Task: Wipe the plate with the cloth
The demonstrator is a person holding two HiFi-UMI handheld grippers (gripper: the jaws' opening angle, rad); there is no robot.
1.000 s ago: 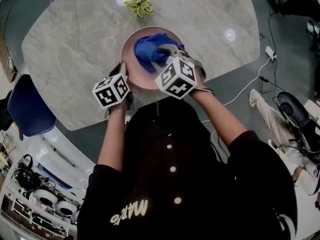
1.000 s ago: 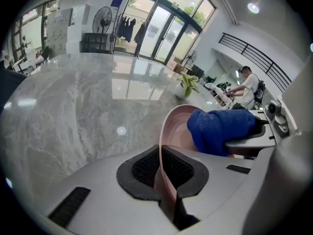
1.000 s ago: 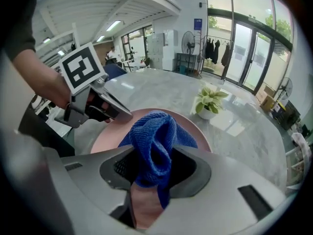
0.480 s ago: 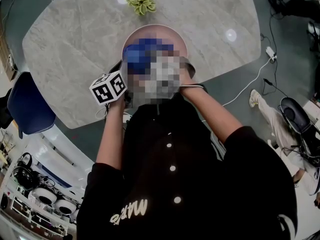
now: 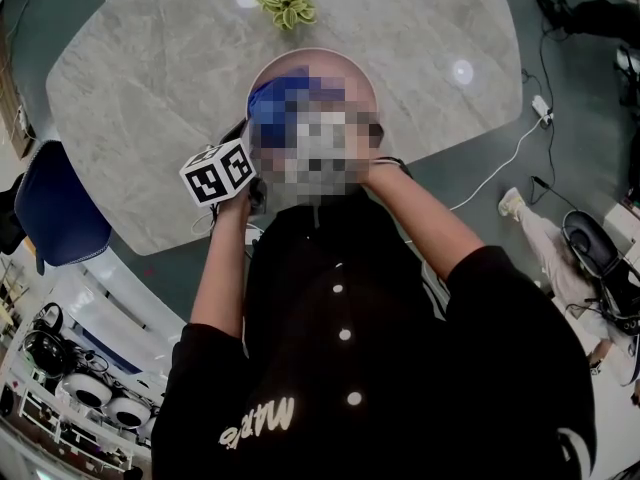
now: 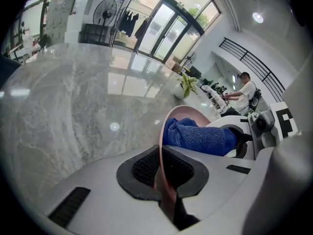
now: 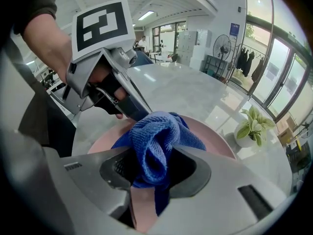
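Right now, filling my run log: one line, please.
left tongs: shut on plate | right tongs: shut on cloth | cloth: on plate

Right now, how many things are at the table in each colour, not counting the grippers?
Pink: 1, the plate
Blue: 1, the cloth
Green: 1, the small potted plant
Total: 3

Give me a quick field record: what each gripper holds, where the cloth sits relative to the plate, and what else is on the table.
left gripper: shut on the rim of the round pink plate
right gripper: shut on the bunched blue terry cloth
cloth position: over the plate's face, apparently touching it
surface: grey marble table
other item: small green potted plant, beyond the plate, apart from it
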